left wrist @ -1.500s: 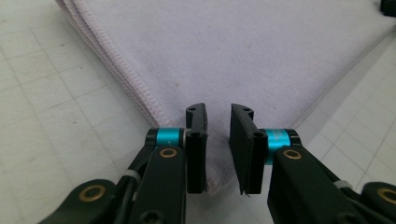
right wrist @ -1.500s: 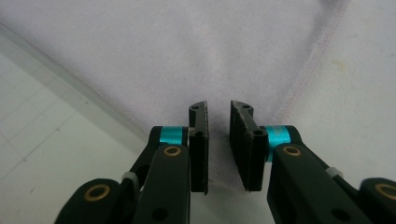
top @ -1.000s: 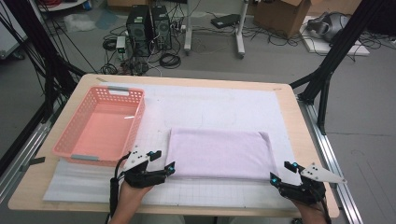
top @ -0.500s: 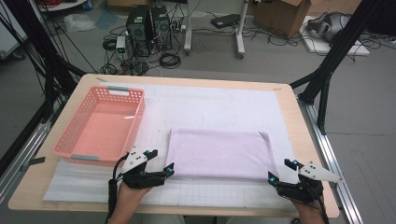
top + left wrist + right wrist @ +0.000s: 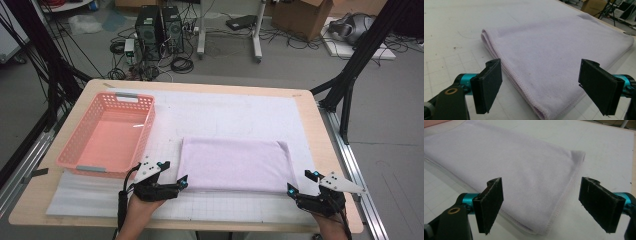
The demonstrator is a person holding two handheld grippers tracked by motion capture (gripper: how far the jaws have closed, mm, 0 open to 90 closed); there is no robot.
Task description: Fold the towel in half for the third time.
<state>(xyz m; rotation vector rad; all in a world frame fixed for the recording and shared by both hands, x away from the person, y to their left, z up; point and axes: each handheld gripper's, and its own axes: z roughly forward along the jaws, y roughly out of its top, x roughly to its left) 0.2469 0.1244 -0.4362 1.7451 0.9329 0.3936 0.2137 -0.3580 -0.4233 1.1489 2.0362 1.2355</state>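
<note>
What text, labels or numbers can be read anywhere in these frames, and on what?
None readable.
Towel: no tag or print in view.
Basket: no label.
Mat: a printed grid, no figures legible.
Cardboard box on the floor: any markings are too blurred to read.
Computer towers: no legible badge.
Left claw and right claw: plain black pads, no markings.

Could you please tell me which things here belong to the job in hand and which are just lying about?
In the job:
- folded lilac towel
- left gripper, open at its near left corner
- right gripper, open at its near right corner

Lying about:
- pink basket, empty
- cardboard box on the floor
</note>
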